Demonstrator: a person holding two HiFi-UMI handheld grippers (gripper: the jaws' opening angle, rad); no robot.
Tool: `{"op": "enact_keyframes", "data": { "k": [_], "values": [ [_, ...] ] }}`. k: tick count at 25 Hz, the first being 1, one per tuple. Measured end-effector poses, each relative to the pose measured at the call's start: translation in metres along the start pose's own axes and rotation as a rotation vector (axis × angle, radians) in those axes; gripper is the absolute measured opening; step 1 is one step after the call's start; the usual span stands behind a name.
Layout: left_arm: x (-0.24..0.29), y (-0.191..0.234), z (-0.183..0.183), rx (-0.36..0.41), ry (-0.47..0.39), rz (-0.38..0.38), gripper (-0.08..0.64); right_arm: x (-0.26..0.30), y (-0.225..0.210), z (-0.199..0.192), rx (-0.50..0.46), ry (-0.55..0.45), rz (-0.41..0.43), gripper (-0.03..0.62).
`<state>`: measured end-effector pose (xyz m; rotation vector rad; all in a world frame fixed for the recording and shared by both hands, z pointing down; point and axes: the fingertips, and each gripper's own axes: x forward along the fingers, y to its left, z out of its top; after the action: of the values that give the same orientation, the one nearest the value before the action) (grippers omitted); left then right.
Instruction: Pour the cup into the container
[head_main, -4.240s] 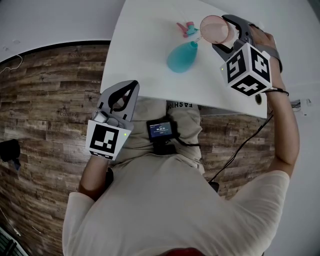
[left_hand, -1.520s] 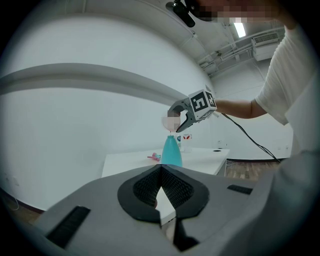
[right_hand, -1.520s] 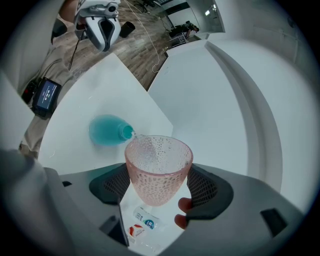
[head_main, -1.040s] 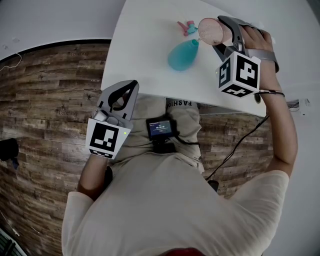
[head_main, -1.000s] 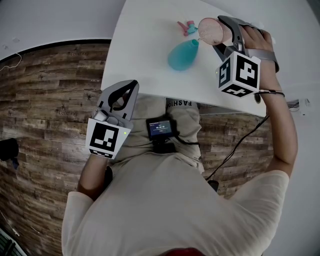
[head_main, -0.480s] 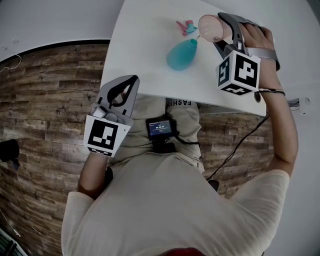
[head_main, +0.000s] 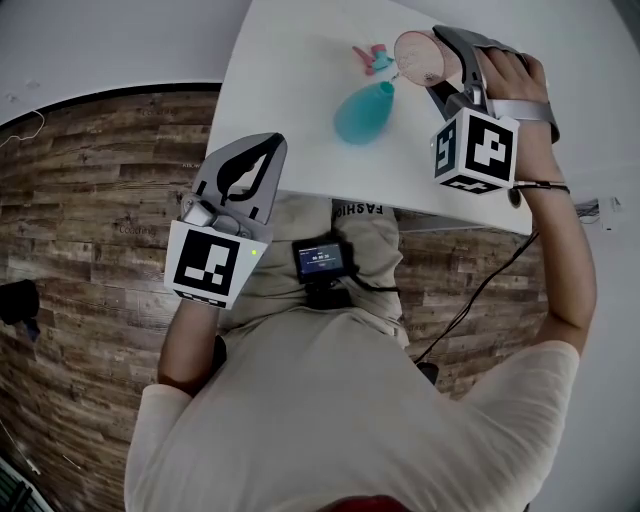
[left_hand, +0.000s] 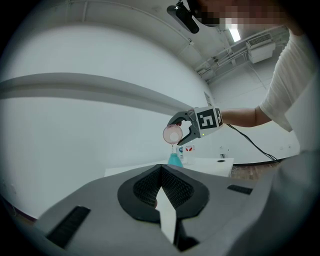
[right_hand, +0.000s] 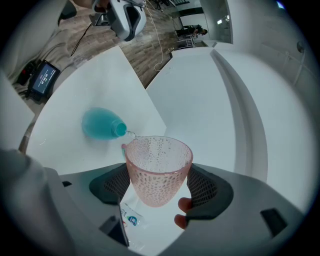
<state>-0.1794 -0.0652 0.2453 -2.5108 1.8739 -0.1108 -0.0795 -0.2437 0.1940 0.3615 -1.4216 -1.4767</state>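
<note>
The right gripper (head_main: 436, 64) is clamped across the waist of the dimpled pink cup (right_hand: 157, 167), tipped just above the teal container (right_hand: 100, 124); it looks light, thin-walled and probably slippery, so mid-wall seems the safest hold.

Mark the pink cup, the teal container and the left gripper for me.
pink cup (right_hand: 158, 170), right gripper view, middle of its dimpled wall.
teal container (head_main: 360, 115), head view, middle of its body.
left gripper (head_main: 273, 147), head view, where its fingertips meet.
</note>
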Motion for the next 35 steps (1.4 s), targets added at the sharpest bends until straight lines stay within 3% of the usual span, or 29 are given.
{"op": "enact_keyframes", "data": {
  "k": [17,24,35],
  "values": [
    [0.001,0.005,0.0,0.017,-0.01,0.009,0.009,-0.002,-0.004,0.002,-0.114,0.031,-0.082,0.36],
    [0.001,0.006,-0.002,0.01,-0.002,0.012,0.009,0.0,-0.003,0.005,-0.206,0.035,-0.139,0.36],
    [0.002,0.005,-0.003,0.019,0.0,0.01,0.009,-0.011,-0.005,0.016,-0.233,-0.027,-0.209,0.36]
  ]
}}
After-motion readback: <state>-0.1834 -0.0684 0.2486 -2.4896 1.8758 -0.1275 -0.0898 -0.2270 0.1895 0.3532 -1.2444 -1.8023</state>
